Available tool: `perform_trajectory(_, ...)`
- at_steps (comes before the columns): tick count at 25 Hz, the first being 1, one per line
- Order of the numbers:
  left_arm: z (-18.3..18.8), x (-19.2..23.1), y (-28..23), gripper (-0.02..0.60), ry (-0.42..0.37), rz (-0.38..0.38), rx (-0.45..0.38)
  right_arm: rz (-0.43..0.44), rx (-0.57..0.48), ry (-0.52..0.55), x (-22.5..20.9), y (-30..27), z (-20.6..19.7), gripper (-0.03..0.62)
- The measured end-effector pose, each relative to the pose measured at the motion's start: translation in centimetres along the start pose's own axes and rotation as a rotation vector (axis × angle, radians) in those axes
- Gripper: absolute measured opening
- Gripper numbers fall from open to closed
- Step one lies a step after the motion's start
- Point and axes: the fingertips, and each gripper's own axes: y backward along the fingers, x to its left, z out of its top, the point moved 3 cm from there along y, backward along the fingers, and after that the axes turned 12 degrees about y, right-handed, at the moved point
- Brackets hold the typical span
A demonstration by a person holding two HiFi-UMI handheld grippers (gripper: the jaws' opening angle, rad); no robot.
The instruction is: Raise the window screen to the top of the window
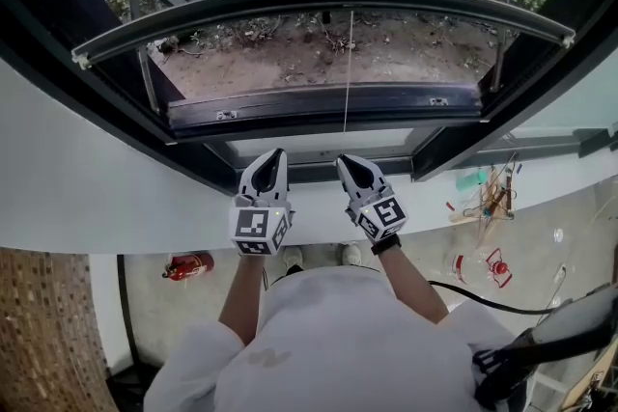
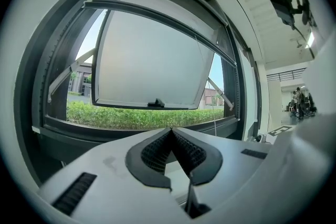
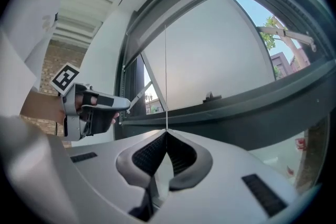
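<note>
The pull cord [image 3: 166, 76] is pinched by the closed fingers of the right gripper [image 3: 166, 132], the left gripper [image 2: 171, 129] is shut on nothing, and a steady pull on the cord is judged to be needed next.

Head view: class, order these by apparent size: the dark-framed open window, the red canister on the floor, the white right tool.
1. Dark-framed open window
2. White right tool, shut on the thin white cord; nearness to the camera enlarges it
3. Red canister
</note>
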Motion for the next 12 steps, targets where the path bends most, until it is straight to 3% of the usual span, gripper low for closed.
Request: perform_trajectory(12,-0.6,-1.5,-0.5,0.002,-0.009,-0.041,0.017,-0.022,-0.154,0.025,-1.8,-0.9,6.5,0.002)
